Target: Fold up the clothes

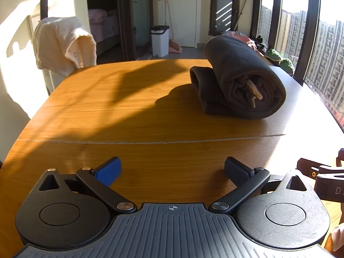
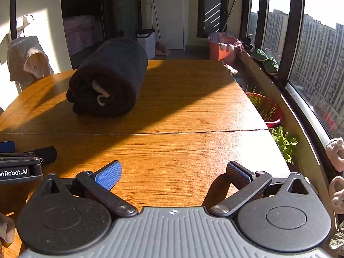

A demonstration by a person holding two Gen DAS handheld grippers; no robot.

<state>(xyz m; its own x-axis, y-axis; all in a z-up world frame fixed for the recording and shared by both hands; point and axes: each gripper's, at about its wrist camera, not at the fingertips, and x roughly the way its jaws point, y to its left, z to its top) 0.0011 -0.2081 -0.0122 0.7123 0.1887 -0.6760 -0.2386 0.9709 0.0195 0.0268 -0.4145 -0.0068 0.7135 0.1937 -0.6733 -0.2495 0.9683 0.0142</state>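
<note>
Lying rolled: 1 dark garment [image 1: 243, 75], 2 tools apart.

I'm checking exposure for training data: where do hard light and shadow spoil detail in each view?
Left wrist view: the wall at left is blown out, and the dark rolled garment throws a deep shadow leftward across the table. Right wrist view: the sky through the window clips white, and the garment's rolled end is nearly black. Both bend straight edges.

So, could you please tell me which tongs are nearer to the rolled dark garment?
Neither clearly. The left tongs see the rolled dark garment ahead to their right; the right tongs see it ahead to their left. Both are open, well short.
</note>
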